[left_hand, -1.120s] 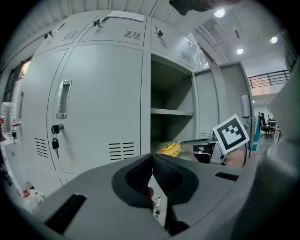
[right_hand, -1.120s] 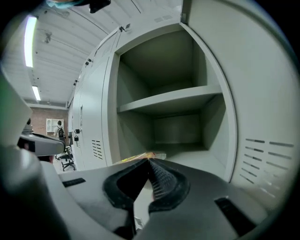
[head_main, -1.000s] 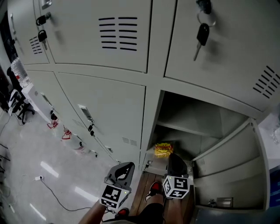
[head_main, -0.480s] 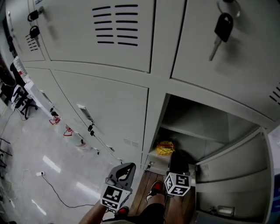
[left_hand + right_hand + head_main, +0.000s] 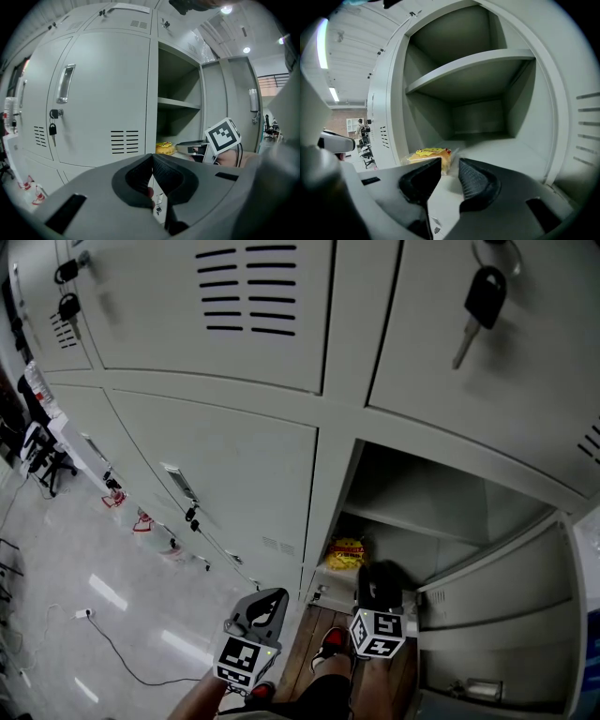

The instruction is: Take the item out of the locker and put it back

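In the bottom row of a grey bank, one locker (image 5: 441, 488) stood open, its door (image 5: 506, 615) swung out to the right. A yellow packet (image 5: 346, 552) lay on the locker's floor, close to the front edge and towards the left wall, under the shelf (image 5: 473, 65).

The right tongs (image 5: 450, 161) were at the locker's mouth, pointing in and a little downward. Their jaws had just been opening and stood partly apart, with nothing between the pads. The packet lay just beyond the tips, more behind the left jaw than in the gap (whether that jaw touched the wrapper could not be told). The tongs had no hold of it.

The left tongs (image 5: 270, 604) hung outside, to the left of the opening and in front of the closed neighbouring door. Their jaws were together, the tips meeting, and they gripped nothing. From the left gripper view the right tongs' marker cube (image 5: 224, 136) showed at the locker's mouth, just right of the packet.

Above the open locker, a key (image 5: 480, 306) with a black head hung from the lock of the upper door. The other doors in sight were all closed, several with slotted vents.
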{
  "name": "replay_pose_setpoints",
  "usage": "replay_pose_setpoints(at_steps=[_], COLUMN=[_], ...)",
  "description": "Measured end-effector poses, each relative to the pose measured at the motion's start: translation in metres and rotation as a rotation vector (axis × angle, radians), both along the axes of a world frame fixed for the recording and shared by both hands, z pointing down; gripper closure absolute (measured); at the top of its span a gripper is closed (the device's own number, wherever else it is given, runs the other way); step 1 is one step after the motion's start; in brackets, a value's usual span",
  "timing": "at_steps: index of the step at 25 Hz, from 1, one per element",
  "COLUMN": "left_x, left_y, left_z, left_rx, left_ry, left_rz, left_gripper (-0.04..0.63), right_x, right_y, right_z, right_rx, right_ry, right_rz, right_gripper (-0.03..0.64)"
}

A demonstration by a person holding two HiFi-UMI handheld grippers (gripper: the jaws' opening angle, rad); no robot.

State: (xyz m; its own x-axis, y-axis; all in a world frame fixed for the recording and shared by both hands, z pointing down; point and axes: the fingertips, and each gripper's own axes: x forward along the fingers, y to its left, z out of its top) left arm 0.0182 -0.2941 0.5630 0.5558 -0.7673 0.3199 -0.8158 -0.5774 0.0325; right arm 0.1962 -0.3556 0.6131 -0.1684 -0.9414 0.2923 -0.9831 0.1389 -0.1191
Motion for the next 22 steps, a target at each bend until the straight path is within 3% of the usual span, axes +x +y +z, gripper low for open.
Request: replay_pose_setpoints(at_steps=[4, 22], left_x=[0.0, -0.01], left_y=[0.0, 0.009], left_z=[-0.001, -0.024], left_rx=[0.001, 0.042], left_ry=[0.003, 0.027], left_rz=[0.005, 0.026], left_gripper=[0.572, 0.572], right_x=[-0.003, -0.008], right_y=[0.002, 0.019], right_z=[0.001, -0.029], right_rx=[-0.007, 0.029], right_ry=[0.005, 0.033], right_rz=[-0.014, 0.01], right_gripper=[0.479, 0.477])
